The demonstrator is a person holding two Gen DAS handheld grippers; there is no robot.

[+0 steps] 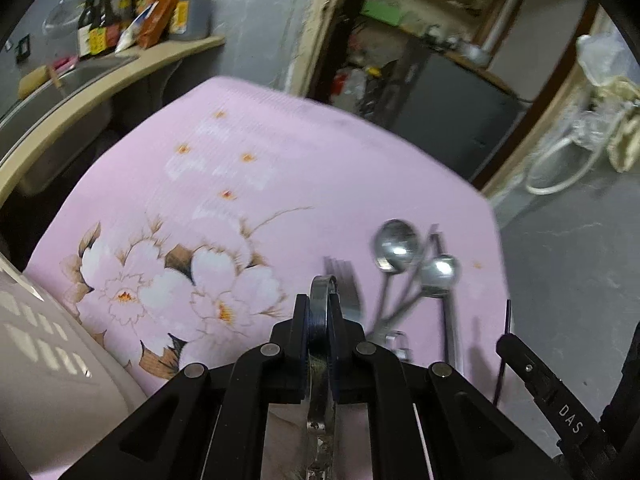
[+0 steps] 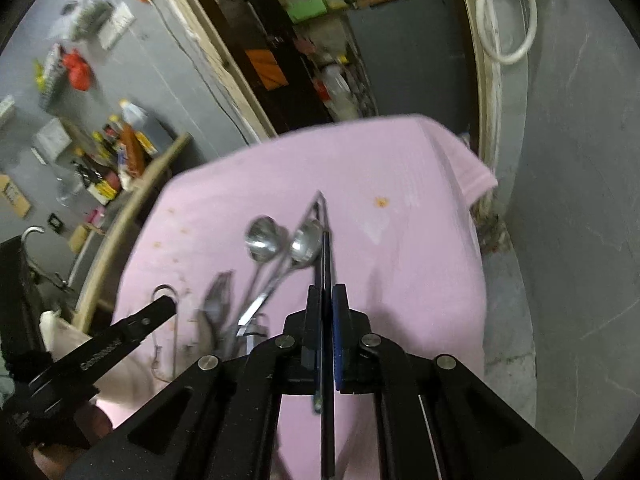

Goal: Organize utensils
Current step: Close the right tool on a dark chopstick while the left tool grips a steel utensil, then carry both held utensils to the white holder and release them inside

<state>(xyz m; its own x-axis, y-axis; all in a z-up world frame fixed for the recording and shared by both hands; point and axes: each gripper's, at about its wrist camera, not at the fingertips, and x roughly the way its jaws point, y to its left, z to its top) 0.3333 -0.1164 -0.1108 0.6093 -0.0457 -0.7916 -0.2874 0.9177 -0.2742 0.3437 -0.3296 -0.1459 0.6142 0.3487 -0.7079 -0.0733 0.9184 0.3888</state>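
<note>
My left gripper (image 1: 320,312) is shut on a metal utensil handle (image 1: 321,292) that runs back between its fingers, held above the pink flowered cloth (image 1: 224,184). On the cloth to its right lie a fork (image 1: 344,280) and two spoons (image 1: 394,242) (image 1: 438,274). My right gripper (image 2: 327,304) is shut on a thin dark knife-like utensil (image 2: 325,240) that points forward over the two spoons (image 2: 264,238) (image 2: 306,246). The fork (image 2: 218,300) lies left of them. The left gripper's finger (image 2: 160,310) shows at the left of the right wrist view.
A beige slotted basket (image 1: 44,344) stands at the left edge of the table. A counter with sauce bottles (image 1: 132,8) and a sink (image 1: 60,80) lies behind. The table's right edge (image 1: 496,240) drops to a grey floor. A doorway with shelves is at the back.
</note>
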